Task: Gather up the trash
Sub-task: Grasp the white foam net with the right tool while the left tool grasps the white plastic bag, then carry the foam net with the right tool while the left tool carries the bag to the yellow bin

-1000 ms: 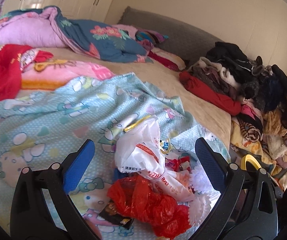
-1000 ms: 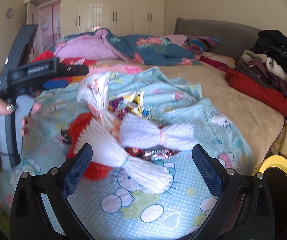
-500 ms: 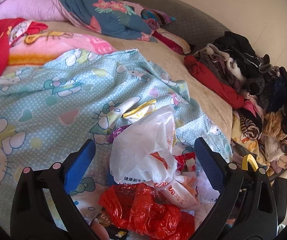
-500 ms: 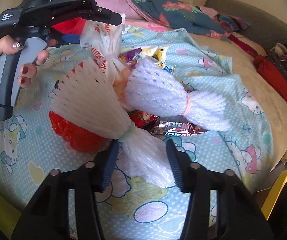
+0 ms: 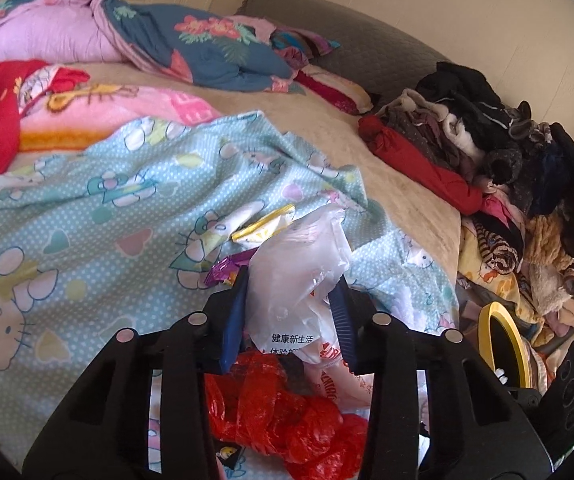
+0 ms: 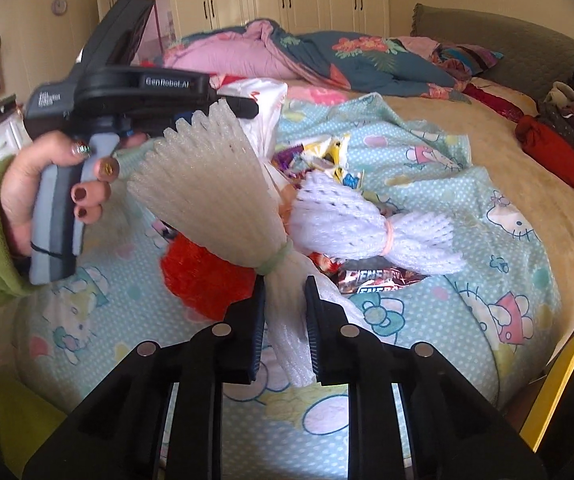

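- Left tongs (image 5: 291,312): jaws closing, with the white bag (image 5: 299,268) between them; pads pressed into its crumpled plastic on both sides. Bag not yet lifted clear, by the look of it.
- Right tongs (image 6: 285,324): jaws closing on the lower tail of the foam net (image 6: 223,188), just below its green band; pads touching the foam. The net's fanned end stands up and left of the tongs.
- Second foam net (image 6: 367,224): ahead and right of the right tongs, lying on the blanket (image 6: 447,280), ungripped.
- Red bag (image 5: 283,412): below and just behind the left tongs' tips, lying loose under the white bag.
- Wrappers (image 6: 327,160): several, beyond the nets; a yellow-edged one (image 5: 267,226) just ahead of the left tongs; a foil "Energy" wrapper (image 6: 375,280) right of the right tongs. All ungripped.
- Yellow-rimmed bin (image 5: 503,348): right of the left tongs, off the bed's edge; likely the destination, though its contents are not visible.
- Progress, as judged: early. Two items under grasp, none shown deposited.
- Remaining: carry both held items to the bin; then second net, red bag, wrappers.
- Hand (image 6: 47,184): on the left tool's grip, seen from the right wrist view.
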Tool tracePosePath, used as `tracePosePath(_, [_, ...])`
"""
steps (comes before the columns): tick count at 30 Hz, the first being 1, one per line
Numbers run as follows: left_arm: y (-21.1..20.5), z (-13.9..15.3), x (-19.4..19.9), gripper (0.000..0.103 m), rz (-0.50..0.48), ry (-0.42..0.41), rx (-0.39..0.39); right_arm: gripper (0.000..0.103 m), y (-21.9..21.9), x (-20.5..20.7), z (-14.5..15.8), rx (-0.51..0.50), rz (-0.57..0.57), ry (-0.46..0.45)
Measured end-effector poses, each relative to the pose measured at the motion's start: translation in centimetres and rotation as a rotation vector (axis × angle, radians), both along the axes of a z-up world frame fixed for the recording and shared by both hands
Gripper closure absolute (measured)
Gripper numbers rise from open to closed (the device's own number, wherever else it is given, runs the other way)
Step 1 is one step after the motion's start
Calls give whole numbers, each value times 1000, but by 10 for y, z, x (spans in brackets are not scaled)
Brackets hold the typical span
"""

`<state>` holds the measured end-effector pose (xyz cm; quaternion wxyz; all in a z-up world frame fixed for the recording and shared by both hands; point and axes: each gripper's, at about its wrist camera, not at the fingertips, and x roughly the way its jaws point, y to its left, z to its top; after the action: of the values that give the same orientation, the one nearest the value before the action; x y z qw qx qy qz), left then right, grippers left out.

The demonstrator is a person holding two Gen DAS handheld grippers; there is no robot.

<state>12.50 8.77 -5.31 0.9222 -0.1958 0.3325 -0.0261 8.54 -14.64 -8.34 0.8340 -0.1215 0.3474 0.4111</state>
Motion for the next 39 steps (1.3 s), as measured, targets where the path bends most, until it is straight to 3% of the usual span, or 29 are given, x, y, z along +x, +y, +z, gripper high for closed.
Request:
tracePosePath(10, [-14,59,-32,73,49,-167,78,85,-18,-10,38,136,-48,-41])
tracePosePath(17, [-24,84,-41,73,37,-229,81,85,-39,-13,49,181,-107,-61])
tracePosePath(39, [-121,79,-44,73,-155,-239,97,85,-140,-9,77,283,-386,-87])
